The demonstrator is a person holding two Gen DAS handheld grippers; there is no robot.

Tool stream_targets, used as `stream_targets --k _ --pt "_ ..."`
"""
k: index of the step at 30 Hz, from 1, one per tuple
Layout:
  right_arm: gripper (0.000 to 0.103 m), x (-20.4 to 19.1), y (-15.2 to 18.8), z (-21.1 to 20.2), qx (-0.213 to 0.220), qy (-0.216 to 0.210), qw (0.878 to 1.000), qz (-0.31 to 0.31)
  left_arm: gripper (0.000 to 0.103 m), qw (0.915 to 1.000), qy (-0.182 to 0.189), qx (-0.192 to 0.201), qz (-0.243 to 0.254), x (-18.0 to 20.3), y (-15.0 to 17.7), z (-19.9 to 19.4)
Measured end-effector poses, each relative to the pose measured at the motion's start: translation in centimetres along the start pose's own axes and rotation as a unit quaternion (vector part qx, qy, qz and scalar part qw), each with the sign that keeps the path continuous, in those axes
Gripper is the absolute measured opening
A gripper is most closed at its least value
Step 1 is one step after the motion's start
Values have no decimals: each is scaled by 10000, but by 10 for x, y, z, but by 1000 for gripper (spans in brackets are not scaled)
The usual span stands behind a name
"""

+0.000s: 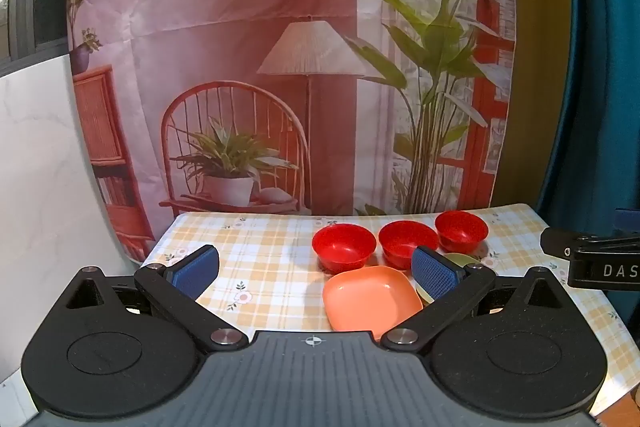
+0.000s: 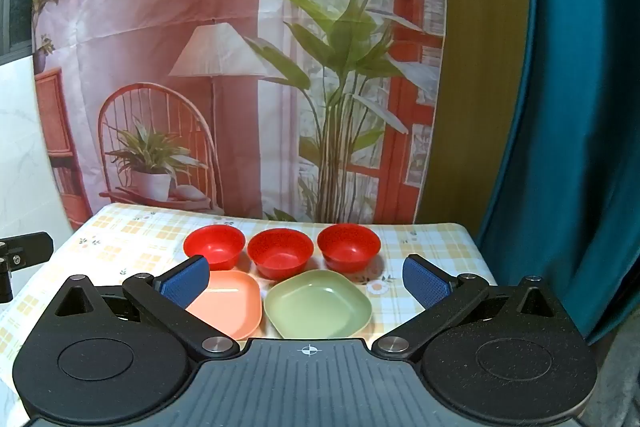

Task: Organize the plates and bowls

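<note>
Right wrist view shows us first our own right gripper [image 2: 306,281], its jaws wide apart and holding nothing, raised above the near edge of the table [image 2: 432,247]. Just in front of it lie the two square plates side by side: the orange plate [image 2: 228,303] on the left and the green plate [image 2: 318,305] on the right, their edges almost touching. We judge they are placed low and near so that one can be set into the other. Behind them stand three red bowls [image 2: 280,253] in a row, each upright and a little apart from its neighbour, probably waiting to be nested together.

In the left wrist view our left gripper [image 1: 316,273] is also wide open and empty, and it hovers near the orange plate [image 1: 370,297]. The green plate [image 1: 460,261] is mostly hidden behind its right finger. The red bowls [image 1: 344,247] are beyond. Farthest is a printed backdrop [image 1: 240,67] with chair and lamp.
</note>
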State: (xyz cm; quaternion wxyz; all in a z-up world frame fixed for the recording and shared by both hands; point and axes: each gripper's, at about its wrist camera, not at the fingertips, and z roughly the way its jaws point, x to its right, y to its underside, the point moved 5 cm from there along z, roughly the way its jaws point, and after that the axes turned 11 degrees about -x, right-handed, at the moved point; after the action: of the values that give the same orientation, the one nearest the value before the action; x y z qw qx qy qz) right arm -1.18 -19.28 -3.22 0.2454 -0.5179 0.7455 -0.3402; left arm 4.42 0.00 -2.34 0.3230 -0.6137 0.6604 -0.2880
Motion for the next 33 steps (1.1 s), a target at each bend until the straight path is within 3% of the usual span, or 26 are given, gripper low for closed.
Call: stream_targets --k 33 --pt "103 0 1 0 2 -6 10000 8 103 10000 -3 -8 5 -1 -1 0"
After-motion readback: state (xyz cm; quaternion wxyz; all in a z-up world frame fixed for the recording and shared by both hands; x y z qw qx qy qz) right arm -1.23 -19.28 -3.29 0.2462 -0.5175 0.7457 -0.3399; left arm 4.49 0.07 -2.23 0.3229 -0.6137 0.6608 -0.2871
